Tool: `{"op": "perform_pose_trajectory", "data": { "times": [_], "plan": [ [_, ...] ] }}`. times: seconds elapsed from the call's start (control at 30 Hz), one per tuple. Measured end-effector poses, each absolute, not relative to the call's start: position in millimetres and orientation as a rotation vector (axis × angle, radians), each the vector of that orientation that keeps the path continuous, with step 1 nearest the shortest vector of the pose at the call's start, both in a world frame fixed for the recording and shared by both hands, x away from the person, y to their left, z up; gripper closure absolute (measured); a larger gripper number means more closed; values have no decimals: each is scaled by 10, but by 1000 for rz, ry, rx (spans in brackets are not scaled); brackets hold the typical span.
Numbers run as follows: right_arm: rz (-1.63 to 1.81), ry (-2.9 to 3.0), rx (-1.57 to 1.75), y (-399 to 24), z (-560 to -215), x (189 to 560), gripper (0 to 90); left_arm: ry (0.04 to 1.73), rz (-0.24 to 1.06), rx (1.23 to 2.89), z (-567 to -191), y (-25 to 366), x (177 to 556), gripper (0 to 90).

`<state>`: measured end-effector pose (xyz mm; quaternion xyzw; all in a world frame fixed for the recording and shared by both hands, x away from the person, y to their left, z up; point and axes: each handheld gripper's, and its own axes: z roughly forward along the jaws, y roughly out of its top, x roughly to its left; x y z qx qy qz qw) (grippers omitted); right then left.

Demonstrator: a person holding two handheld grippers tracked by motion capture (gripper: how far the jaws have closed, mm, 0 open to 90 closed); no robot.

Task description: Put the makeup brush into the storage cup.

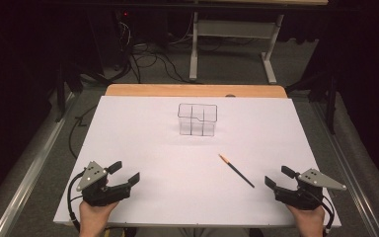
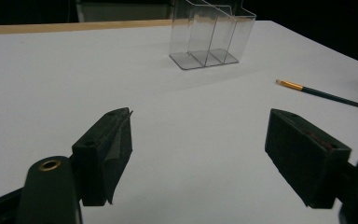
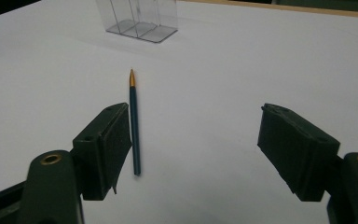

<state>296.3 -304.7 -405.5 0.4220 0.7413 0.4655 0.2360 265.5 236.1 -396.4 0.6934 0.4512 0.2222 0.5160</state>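
A dark pencil (image 1: 236, 170) with a gold tip lies flat on the white table sheet (image 1: 177, 197), right of centre. A clear plastic organizer (image 1: 197, 119) with several compartments stands upright toward the back, with nothing in it. My left gripper (image 1: 127, 173) rests at the front left corner, open, nothing between its jaws. My right gripper (image 1: 279, 177) rests at the front right, open too, a short way right of the pencil's near end. In the right gripper view the pencil (image 3: 134, 121) lies just beside the left jaw, untouched. The left gripper view has the pencil (image 2: 321, 93) far right and the organizer (image 2: 209, 35) ahead.
The sheet covers a wooden table whose far edge (image 1: 195, 90) shows at the back. Beyond it are a white frame's legs (image 1: 194, 54) and cables on the floor. Metal rails (image 1: 24, 182) run along both sides of the table.
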Motion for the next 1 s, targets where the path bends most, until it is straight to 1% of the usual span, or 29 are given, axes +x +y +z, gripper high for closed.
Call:
{"op": "perform_pose_trajectory", "data": {
  "times": [1.0],
  "plan": [
    [1298, 1997, 1208, -3114, -4051, 2925, 281, 1068, 529, 1670, -3956, 2349, 2659, 238]
  ]
}}
